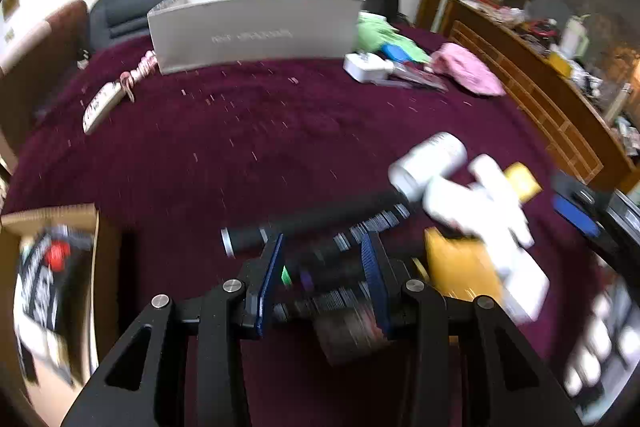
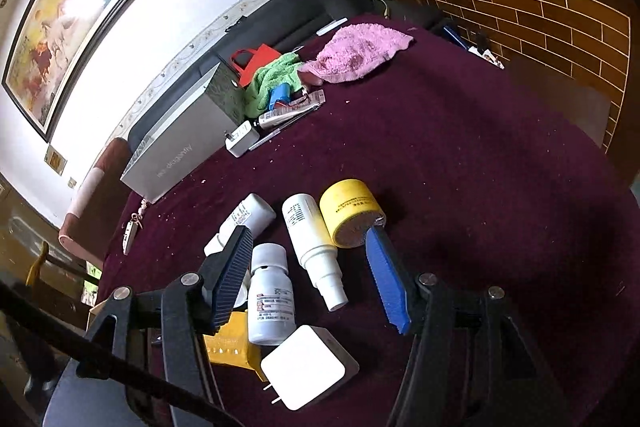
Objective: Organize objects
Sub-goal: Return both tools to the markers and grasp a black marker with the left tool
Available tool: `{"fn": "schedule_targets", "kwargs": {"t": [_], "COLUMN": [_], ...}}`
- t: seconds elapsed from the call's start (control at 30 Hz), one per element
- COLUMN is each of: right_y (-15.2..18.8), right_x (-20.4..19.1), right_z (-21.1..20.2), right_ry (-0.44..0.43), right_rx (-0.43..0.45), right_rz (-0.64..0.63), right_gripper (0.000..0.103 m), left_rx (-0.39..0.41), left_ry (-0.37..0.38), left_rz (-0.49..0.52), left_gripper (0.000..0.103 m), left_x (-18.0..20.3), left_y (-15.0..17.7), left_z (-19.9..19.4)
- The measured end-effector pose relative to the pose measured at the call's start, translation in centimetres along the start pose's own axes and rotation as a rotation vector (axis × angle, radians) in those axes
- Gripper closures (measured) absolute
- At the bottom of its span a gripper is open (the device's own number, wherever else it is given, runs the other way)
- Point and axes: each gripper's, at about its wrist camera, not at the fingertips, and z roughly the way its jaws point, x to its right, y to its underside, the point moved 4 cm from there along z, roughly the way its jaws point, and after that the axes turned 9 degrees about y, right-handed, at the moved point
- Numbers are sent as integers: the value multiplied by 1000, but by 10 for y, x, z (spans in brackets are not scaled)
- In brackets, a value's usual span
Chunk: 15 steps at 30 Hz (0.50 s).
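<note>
Right gripper (image 2: pixel 312 267) hovers with jaws apart over the maroon bedspread (image 2: pixel 460 167), nothing gripped; the grey box (image 2: pixel 180 143) lies at ten o'clock, the bottles (image 2: pixel 312 239) between its fingers. Left gripper (image 1: pixel 324 275) is clamped on a dark flashlight (image 1: pixel 312 227).

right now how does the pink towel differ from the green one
The pink towel lies spread out on the maroon cloth; the green towel is bunched up beside the grey box. A blue item rests on the green one; the pink one is bare. Both look like terry cloth.
</note>
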Motion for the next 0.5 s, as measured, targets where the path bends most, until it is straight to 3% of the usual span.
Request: {"fn": "schedule_targets", "kwargs": {"t": [0.07,0.13,0.17,0.23,0.27,0.37,0.5], "right_y": [1,2,3,3,3,5,11], "right_x": [-2,-1,0,2,2,-1,-5], "right_z": [2,4,5,6,6,9,14], "right_ry": [5,13,17,18,17,16,18], "right_rx": [-4,-11,-15,-18,-18,-28,-53], "right_rz": [-9,-14,-12,-7,-8,-22,-37], "right_gripper": [45,45,45,45,45,45,45], "left_rx": [6,-40,-96,-110,-146,-218,-257], "left_ry": [-14,1,29,99,140,170,107], "left_rz": [31,47,42,35,28,80,255], "left_gripper": [69,69,68,68,68,66,62], "left_x": [-4,-7,-9,-7,-4,14,47], "left_y": [-14,-20,-19,-17,-13,11,56], "left_z": [16,35,49,52,51,40,22]}}
